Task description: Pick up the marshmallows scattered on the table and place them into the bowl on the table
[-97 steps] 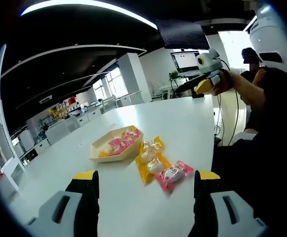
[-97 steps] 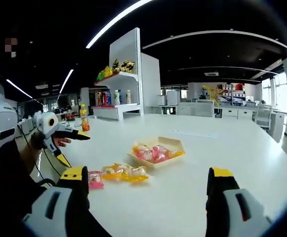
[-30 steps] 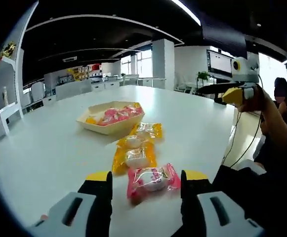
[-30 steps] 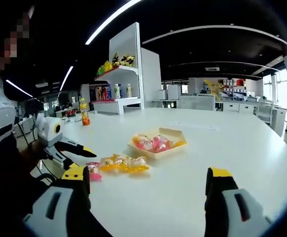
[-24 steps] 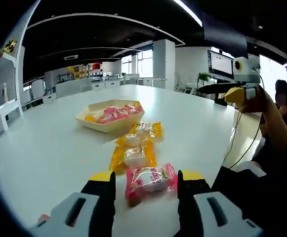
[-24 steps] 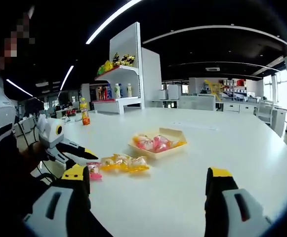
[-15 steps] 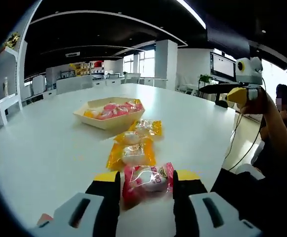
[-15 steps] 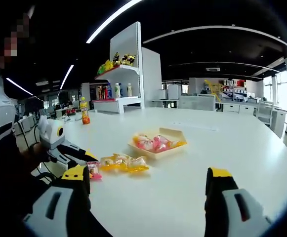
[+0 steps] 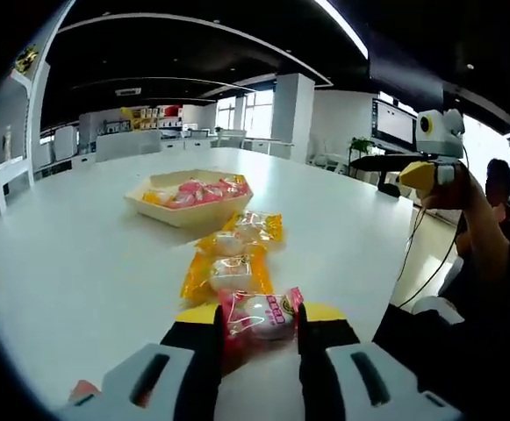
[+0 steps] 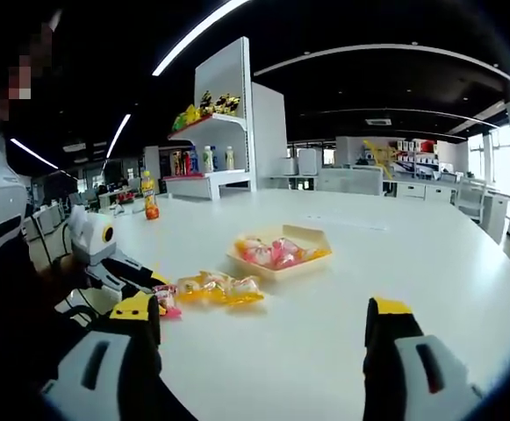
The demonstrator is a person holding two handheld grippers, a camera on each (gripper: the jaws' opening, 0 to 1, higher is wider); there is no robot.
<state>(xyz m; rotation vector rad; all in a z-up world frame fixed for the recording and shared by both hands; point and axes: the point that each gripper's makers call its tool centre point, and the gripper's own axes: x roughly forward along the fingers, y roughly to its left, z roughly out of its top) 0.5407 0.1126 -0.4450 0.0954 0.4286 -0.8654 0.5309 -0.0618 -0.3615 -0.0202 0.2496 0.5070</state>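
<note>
My left gripper [image 9: 259,316] is shut on a pink marshmallow packet [image 9: 262,316] that lies at the near end of a row on the white table [image 9: 79,263]. Two yellow packets [image 9: 226,274] lie just beyond it. Behind them stands the beige bowl [image 9: 189,215], holding several pink and yellow packets. In the right gripper view, my right gripper [image 10: 259,311] hangs open above the table with nothing between its jaws. There the bowl [image 10: 281,274] is ahead, the yellow packets [image 10: 221,288] lie to its left, and the left gripper [image 10: 154,282] pinches the pink packet [image 10: 165,300].
A hand holds the right gripper [image 9: 369,161] up off the table's right edge. A white shelf unit [image 10: 224,132] with bottles and snacks stands beyond the table. A bottle [image 10: 147,191] sits on the far left of the table. Bare tabletop [image 10: 395,254] spreads right of the bowl.
The left gripper came down and forward over the pink packet, and its jaws closed from wide apart onto the packet's sides. The right gripper has stayed open and nearly still.
</note>
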